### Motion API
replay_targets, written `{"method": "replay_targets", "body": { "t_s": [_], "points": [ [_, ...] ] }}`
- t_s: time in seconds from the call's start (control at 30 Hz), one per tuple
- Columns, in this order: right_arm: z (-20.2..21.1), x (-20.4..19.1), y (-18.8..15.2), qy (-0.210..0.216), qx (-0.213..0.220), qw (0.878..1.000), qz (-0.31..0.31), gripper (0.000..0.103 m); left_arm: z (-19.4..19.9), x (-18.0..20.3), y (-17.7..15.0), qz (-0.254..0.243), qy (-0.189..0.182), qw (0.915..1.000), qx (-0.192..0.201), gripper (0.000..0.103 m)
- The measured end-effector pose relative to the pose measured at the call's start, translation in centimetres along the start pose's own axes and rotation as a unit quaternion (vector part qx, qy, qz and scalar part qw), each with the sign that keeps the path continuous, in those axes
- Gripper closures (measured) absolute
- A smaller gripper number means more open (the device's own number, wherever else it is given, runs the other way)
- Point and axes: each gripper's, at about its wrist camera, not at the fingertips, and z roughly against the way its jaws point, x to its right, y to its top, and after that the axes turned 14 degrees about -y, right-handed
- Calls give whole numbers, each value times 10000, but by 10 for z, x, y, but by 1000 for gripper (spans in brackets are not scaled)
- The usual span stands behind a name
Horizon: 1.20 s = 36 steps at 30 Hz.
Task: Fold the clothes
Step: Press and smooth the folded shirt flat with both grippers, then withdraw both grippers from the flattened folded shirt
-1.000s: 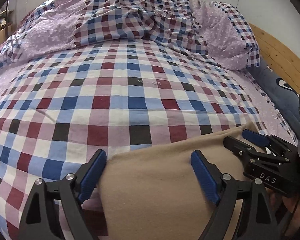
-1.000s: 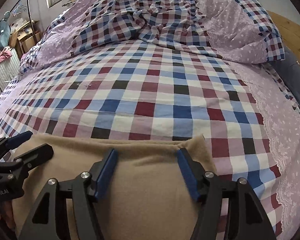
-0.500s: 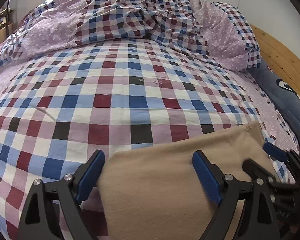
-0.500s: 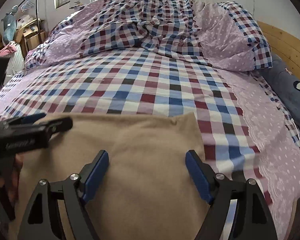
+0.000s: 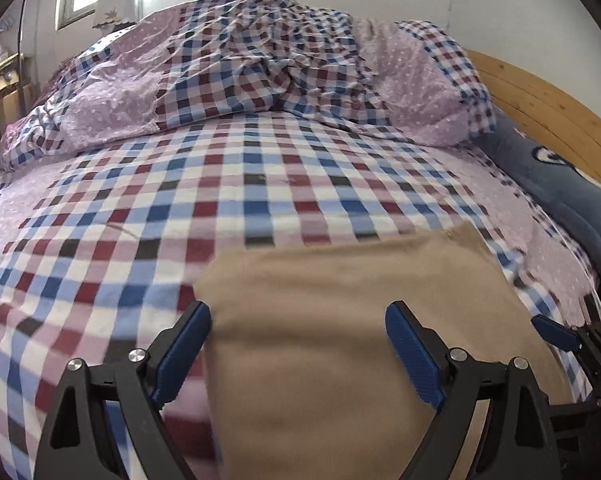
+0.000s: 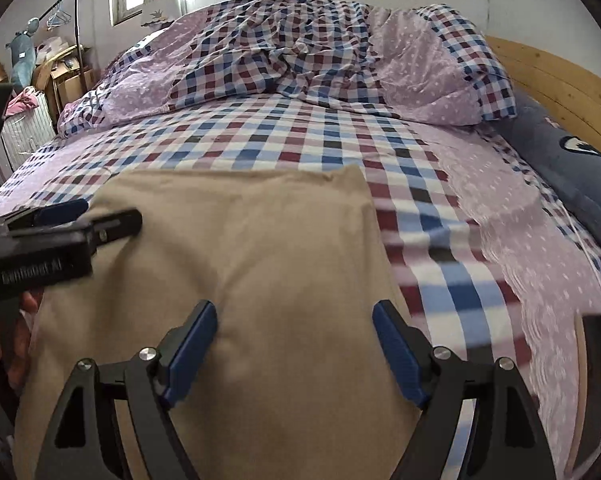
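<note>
A tan folded garment [image 5: 340, 320] lies flat on the checked bedsheet [image 5: 220, 208], near the bed's front edge. My left gripper [image 5: 298, 352] hovers open over the garment's near left part, its blue pads wide apart and gripping nothing. The right gripper [image 5: 560, 336] shows at the far right edge of that view. In the right wrist view the garment [image 6: 260, 248] fills the lower middle. My right gripper [image 6: 294, 350] is open above it, holding nothing. The left gripper [image 6: 64, 220] sits at the garment's left edge, with a hand [image 6: 20, 320] behind it.
A crumpled checked and lilac duvet [image 5: 268, 80] is heaped at the back of the bed. A dark blue pillow [image 6: 560, 152] lies along the right side against a wooden bed frame [image 6: 548, 76]. A clothes rail [image 6: 74, 8] and boxes [image 6: 60, 76] stand at the far left.
Both grippers have drawn back and risen from the garment, so more of it and of the room shows. They have also moved apart sideways. Both stay open.
</note>
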Motion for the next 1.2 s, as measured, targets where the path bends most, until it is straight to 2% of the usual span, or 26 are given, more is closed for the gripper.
{"method": "replay_targets", "body": {
  "t_s": [0.17, 0.43, 0.6, 1.03, 1.2],
  "points": [
    [19, -1, -23, -109, 79, 9999, 56, 19, 13, 29, -26, -435, 199, 9987, -149, 11],
    [49, 3, -57, -197, 122, 9995, 216, 19, 44, 52, -76, -338, 156, 9988, -320, 11],
    [66, 9, -76, -143, 66, 9996, 230, 19, 67, 53, -107, -204, 55, 9993, -302, 11],
    [105, 29, -110, 217, -497, 9983, -208, 19, 118, 56, -166, -45, -118, 9993, -341, 11],
    [125, 37, -109, 349, -351, 9978, -447, 19, 131, 64, -183, -94, -123, 9982, -572, 11]
  ]
}}
